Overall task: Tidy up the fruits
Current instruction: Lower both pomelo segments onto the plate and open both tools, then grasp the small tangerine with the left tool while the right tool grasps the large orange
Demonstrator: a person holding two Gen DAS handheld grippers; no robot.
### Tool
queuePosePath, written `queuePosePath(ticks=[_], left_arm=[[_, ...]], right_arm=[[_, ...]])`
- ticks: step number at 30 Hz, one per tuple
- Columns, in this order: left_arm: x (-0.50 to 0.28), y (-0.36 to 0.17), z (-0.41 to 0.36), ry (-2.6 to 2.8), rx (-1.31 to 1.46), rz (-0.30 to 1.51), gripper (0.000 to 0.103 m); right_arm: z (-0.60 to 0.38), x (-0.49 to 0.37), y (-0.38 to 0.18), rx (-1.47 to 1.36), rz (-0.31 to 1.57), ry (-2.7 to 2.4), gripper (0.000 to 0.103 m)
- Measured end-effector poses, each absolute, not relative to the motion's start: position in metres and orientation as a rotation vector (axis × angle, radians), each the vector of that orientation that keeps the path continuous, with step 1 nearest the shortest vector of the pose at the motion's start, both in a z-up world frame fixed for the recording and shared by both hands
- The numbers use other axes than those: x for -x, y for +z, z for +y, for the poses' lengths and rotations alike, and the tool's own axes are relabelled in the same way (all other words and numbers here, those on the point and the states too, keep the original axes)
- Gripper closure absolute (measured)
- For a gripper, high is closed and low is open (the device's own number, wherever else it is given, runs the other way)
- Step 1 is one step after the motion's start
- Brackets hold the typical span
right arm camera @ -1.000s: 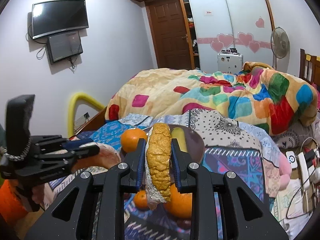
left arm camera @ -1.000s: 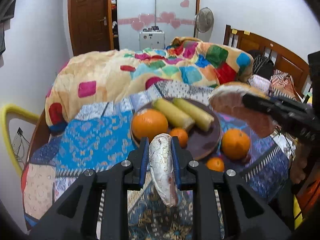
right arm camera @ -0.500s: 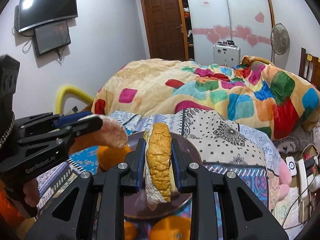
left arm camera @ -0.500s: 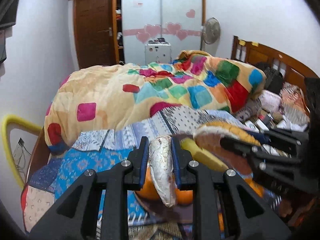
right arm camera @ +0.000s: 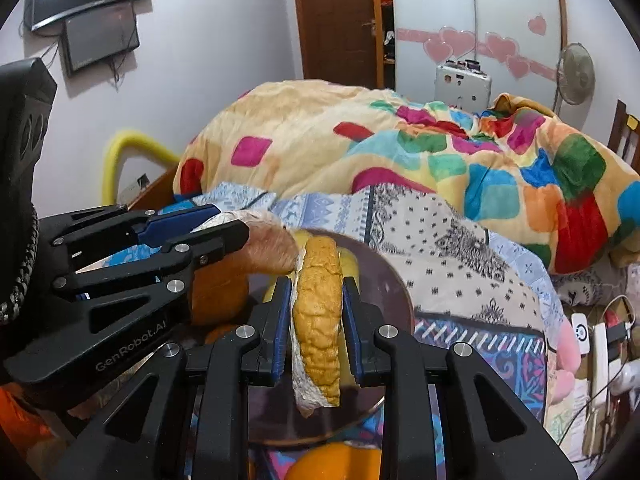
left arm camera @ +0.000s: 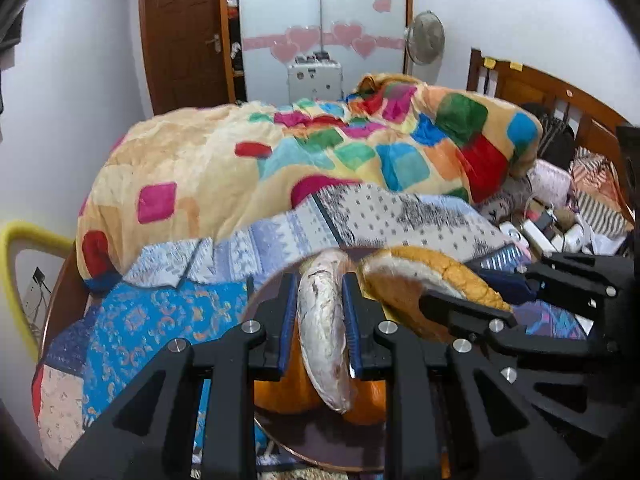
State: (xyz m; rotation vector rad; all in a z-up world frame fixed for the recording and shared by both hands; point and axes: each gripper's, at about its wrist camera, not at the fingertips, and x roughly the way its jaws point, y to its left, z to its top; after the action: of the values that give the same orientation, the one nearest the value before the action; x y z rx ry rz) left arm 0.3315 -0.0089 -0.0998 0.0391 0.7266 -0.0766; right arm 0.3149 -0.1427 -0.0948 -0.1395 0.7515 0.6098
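Note:
My left gripper (left arm camera: 320, 324) is shut on a pale, pinkish fruit wedge (left arm camera: 324, 344), held edge-on above the dark brown plate (left arm camera: 320, 440). My right gripper (right arm camera: 316, 320) is shut on an orange-rinded fruit wedge (right arm camera: 318, 320) over the same plate (right arm camera: 384, 280). Each gripper shows in the other's view: the right one (left arm camera: 460, 292) close at the left gripper's right, the left one (right arm camera: 224, 228) at the right gripper's left. The two wedges almost meet. An orange (left arm camera: 288, 396) lies on the plate under the left wedge. Yellow fruit (right arm camera: 348, 258) lies behind the right wedge.
The plate sits on a patterned blue cloth (left arm camera: 132, 328) on a bed. A colourful patchwork blanket (left arm camera: 320, 152) is heaped behind it. Another orange (right arm camera: 336, 464) lies off the plate at the near edge. Cables and small items (right arm camera: 600, 340) clutter the right side.
Both grippers have moved forward and lower over the plate and closer together. The wedges now nearly touch. Both grips are unchanged.

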Motion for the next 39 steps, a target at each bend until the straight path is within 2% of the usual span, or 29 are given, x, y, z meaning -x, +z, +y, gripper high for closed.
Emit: queuePosePath(ticks=[12, 21, 24, 28, 32, 39], left_arm=[[-0.313, -0.103, -0.013, -0.095, -0.044, 0.761, 0.08], [-0.286, -0.084, -0.014, -0.094, -0.055, 0.71, 0.068], [-0.274, -0.08, -0.012, -0.093, -0.038, 0.696, 0.065], [-0.258, -0.08, -0.011, -0.101, -0.025, 0.692, 0.058], [-0.244, -0.087, -0.011, -0.102, -0.025, 0.711, 0.052], [-0.23, -0.105, -0.012, -0.116, -0.024, 0.76, 0.051]], right_arm=[[-0.152, -0.31, -0.098, 0.119, 0.785, 0.635, 0.075], [-0.176, -0.285, -0.071, 0.105, 0.696, 0.613, 0.069], [-0.183, -0.274, -0.064, 0.111, 0.662, 0.607, 0.059], [-0.19, -0.257, -0.062, 0.126, 0.626, 0.595, 0.056], [-0.194, -0.241, -0.07, 0.151, 0.613, 0.583, 0.044], [-0.202, -0.23, -0.099, 0.175, 0.664, 0.57, 0.043]])
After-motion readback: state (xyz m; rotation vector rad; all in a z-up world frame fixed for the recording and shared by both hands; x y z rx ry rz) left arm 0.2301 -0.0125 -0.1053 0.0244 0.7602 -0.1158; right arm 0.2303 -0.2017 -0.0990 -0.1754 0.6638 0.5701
